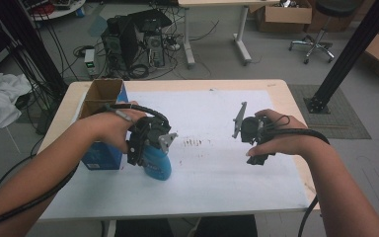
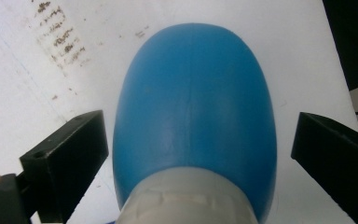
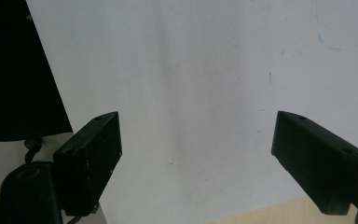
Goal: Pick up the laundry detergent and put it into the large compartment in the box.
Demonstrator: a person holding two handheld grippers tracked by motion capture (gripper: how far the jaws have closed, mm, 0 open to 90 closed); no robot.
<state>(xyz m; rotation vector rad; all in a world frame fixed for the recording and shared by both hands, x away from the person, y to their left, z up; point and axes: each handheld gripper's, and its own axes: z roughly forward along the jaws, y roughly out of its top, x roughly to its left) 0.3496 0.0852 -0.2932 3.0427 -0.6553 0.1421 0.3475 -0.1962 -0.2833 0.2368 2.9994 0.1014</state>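
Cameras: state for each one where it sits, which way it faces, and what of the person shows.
High view: above the person's side, facing forward and down on the table; both forearms, left gripper, right gripper.
Left gripper view: rides that gripper, looks along its open jaws at the blue bottle between them.
Right gripper view: along open jaws at the white sheet.
Shared: bottle, in the high and left gripper views.

A cardboard box (image 1: 101, 94) stands open on the table's (image 1: 281, 91) left edge. White paper (image 1: 217, 177) covers the tabletop. Computers (image 1: 133, 42) sit on the floor beyond.
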